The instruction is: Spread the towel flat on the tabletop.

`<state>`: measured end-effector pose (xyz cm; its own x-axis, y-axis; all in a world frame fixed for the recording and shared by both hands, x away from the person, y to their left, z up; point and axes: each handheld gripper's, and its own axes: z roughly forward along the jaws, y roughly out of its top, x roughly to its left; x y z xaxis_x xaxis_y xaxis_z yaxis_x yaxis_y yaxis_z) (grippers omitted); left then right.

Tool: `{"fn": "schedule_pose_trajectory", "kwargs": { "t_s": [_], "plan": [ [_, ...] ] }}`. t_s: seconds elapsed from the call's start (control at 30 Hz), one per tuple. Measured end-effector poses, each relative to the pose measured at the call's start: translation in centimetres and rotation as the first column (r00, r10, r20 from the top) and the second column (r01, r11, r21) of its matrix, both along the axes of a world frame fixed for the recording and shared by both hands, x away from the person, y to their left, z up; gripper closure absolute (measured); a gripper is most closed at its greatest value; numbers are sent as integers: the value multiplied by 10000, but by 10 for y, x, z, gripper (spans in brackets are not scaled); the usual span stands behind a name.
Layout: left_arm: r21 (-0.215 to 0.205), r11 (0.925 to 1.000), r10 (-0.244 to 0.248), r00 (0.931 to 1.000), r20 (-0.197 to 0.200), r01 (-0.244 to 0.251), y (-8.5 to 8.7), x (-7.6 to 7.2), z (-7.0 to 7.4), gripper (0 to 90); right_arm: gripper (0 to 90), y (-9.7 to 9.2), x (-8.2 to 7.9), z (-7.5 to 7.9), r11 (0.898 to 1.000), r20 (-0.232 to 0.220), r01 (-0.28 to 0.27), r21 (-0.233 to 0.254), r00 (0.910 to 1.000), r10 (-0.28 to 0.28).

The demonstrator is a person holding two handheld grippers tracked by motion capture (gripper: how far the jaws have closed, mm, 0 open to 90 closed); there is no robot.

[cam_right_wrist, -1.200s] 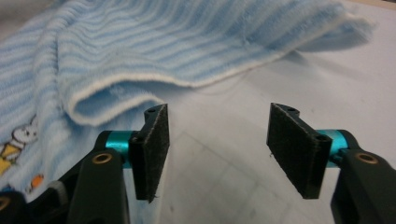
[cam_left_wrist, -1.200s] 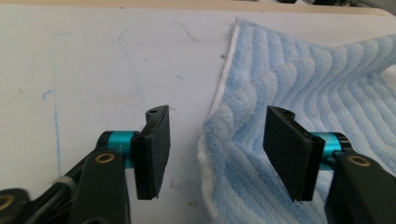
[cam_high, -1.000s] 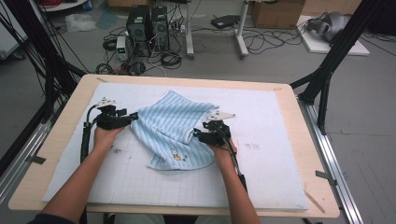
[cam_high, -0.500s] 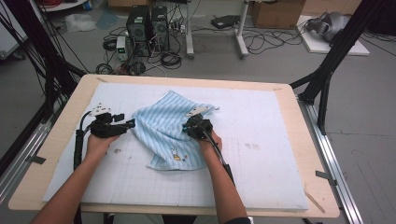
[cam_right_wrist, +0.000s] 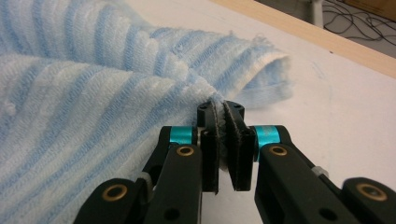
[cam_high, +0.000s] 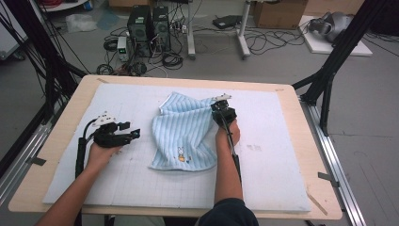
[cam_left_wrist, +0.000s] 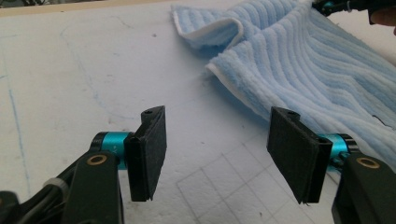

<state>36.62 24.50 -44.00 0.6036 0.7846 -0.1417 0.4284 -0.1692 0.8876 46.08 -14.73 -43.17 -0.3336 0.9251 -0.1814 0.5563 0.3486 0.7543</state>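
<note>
A light-blue striped towel (cam_high: 183,132) with a small embroidered figure near its front hem lies rumpled mid-table. My right gripper (cam_high: 220,107) is at the towel's far right corner, shut on a pinch of its edge. The right gripper view shows the towel (cam_right_wrist: 93,116) edge squeezed between the two pads of the right gripper (cam_right_wrist: 223,122). My left gripper (cam_high: 133,134) hovers left of the towel, open and holding nothing. In the left gripper view its jaws (cam_left_wrist: 224,140) stand wide apart over the bare mat, with the towel (cam_left_wrist: 317,65) ahead to the right.
A white gridded mat (cam_high: 282,165) covers the wooden table (cam_high: 61,136). Black frame legs (cam_high: 324,80) stand at the right, and computers and cables (cam_high: 146,28) lie on the floor beyond the far edge.
My right gripper closed on the towel and drew its corner toward the far right, so the towel lies spread further. My left hand drifted back toward the person, clear of the towel.
</note>
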Motion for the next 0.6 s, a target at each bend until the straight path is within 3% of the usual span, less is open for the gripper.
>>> {"fn": "schedule_pose_trajectory", "kwargs": {
  "t_s": [0.1, 0.27, 0.37, 0.5, 0.57, 0.6],
  "plan": [
    [-9, 9999, -154, 9999, -35, 154, -2, -3, -1, 384, 805, -3, -3, 3, 9989, 54, -82, 464, 10000, 80],
    [-38, 9988, -495, 9987, -128, 494, -9, -10, -2, 388, 557, -10, -18, 10, 9877, 244, -673, 1412, 9976, 645],
    [35, 9973, -730, 9971, -200, 731, -16, -13, -3, 393, 533, -17, -35, 13, 9815, 284, -1033, 1611, 9946, 1000],
    [266, 9959, -858, 9960, -233, 864, -21, -16, -2, 394, 544, -23, -65, 13, 9610, 142, -2086, 1816, 9777, 2095],
    [214, 9962, -842, 9963, -176, 846, -22, -18, -1, 394, 553, -23, -81, 8, 9384, -71, -2647, 2222, 9620, 2730],
    [205, 9965, -810, 9966, -128, 812, -21, -18, -1, 394, 585, -23, -89, 4, 9332, -110, -2792, 2262, 9572, 2891]
  ]
}}
